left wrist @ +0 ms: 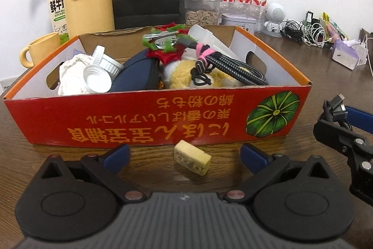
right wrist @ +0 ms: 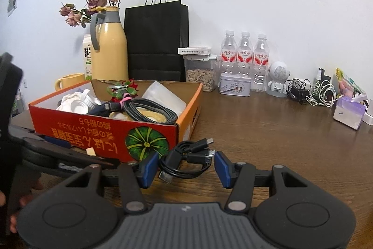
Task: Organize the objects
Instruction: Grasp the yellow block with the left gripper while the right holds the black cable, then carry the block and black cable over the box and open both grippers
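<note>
We've got the red cardboard box (left wrist: 144, 118) on the wooden table (right wrist: 268, 132), already stuffed w/ a braided cable (left wrist: 235, 67), a white cap (left wrist: 98, 78), a plush toy (left wrist: 186, 78) and more. Our left gripper (left wrist: 185, 154) has its jaws spread wide, nothing pinched; a small cream eraser block (left wrist: 192, 160) lies on the table between the tips, just in front of the box wall. Our right gripper (right wrist: 185, 165) sits by the box's right corner w/ a coiled black USB cable (right wrist: 186, 159) between the blue pads (right wrist: 148, 167). The left pad looks to touch the coil, the right pad stands clear, so we can't tell if it's a real grip.
</note>
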Motion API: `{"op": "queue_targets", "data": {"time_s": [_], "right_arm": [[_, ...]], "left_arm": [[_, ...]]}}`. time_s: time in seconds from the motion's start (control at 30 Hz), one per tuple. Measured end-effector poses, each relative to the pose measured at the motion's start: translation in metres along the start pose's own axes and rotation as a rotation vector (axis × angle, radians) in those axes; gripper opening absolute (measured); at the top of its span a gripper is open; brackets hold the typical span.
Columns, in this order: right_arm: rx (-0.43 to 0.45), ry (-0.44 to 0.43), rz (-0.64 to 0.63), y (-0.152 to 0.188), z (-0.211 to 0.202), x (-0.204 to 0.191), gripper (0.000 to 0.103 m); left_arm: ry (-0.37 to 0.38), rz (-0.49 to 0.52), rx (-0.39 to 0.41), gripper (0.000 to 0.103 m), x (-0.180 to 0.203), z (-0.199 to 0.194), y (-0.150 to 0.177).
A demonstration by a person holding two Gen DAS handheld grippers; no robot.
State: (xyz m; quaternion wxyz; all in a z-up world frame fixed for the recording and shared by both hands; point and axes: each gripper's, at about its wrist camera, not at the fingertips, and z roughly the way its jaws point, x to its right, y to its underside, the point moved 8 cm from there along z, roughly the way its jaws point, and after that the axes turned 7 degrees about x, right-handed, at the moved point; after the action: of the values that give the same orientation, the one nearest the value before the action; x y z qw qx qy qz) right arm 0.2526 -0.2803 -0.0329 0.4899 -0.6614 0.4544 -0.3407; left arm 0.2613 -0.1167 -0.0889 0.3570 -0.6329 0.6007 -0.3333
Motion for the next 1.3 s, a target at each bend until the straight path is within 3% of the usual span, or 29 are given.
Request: {"op": "queue_targets", "data": {"time_s": [0.07, 0.13, 0.17, 0.23, 0.3, 0.37, 0.73, 0.97, 1.3], "right_arm": [[0.000, -0.001, 0.002, 0.000, 0.000, 0.000, 0.052], [0.000, -0.004, 0.005, 0.000, 0.000, 0.000, 0.052], [0.001, -0.004, 0.006, 0.000, -0.001, 0.000, 0.052], [0.002, -0.003, 0.008, 0.000, -0.001, 0.000, 0.052], [0.000, -0.002, 0.012, 0.000, 0.000, 0.000, 0.052], [0.000, 0.000, 0.018, 0.001, -0.001, 0.002, 0.052], [-0.001, 0.032, 0.019, 0.001, 0.001, 0.004, 0.052], [0.015, 0.047, -0.049, -0.002, -0.002, -0.010, 0.052], [0.112, -0.013, -0.068, -0.054, 0.005, -0.047, 0.052]], "left_arm": [[-0.004, 0.000, 0.002, 0.103, 0.001, 0.000, 0.000], [-0.006, 0.005, 0.004, 0.093, 0.002, 0.000, 0.001], [-0.006, 0.005, 0.001, 0.081, 0.002, 0.000, 0.001], [-0.012, 0.002, 0.010, 0.068, 0.001, -0.002, 0.000], [-0.014, -0.008, 0.015, 0.043, -0.001, -0.006, -0.001], [0.004, -0.022, 0.017, 0.030, -0.004, -0.008, 0.000], [0.060, -0.043, 0.046, 0.030, -0.015, -0.024, -0.001], [0.130, -0.033, 0.112, 0.030, -0.021, -0.051, -0.011], [0.143, -0.049, 0.233, 0.030, -0.052, -0.069, -0.051]]}}
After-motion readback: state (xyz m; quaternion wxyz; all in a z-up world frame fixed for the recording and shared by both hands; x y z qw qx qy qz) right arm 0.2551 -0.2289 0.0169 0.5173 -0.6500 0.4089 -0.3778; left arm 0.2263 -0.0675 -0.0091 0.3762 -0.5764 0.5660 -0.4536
